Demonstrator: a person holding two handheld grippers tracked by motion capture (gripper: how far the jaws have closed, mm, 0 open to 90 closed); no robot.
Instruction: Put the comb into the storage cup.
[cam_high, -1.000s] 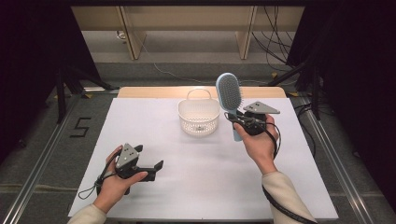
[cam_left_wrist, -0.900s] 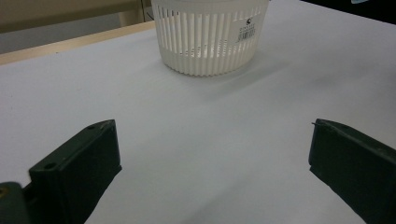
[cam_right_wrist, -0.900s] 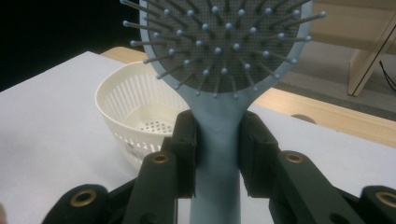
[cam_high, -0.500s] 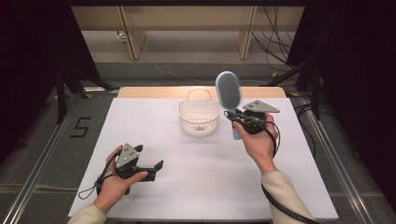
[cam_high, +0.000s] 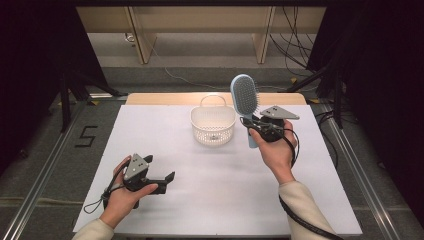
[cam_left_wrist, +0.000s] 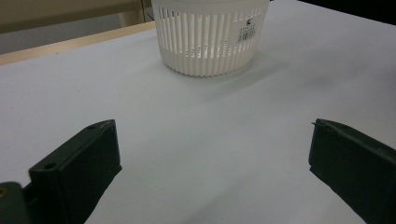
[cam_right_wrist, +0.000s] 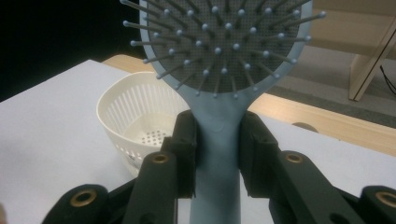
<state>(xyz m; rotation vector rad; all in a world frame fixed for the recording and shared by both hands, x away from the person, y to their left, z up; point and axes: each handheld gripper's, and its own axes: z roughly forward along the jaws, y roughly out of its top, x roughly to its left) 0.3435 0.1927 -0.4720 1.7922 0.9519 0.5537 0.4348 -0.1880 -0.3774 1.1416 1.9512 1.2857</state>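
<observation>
Where dark walls close, white table (cam_high: 220, 200)

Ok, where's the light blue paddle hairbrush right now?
In the high view the light blue paddle hairbrush stands upright, its handle clamped in the right gripper, just right of the white slotted plastic basket.

The brush (cam_high: 245, 97) is pale blue, with a dark grey pad and grey bristles tipped in pale blue balls. The basket (cam_high: 213, 124) is white, its wall cut in thin upright slots and its floor dotted with small holes; a small barcode label (cam_left_wrist: 247, 31) sits on its side. The table (cam_high: 215, 200) is white with a light wood far edge. Both grippers' jaws are black.
</observation>
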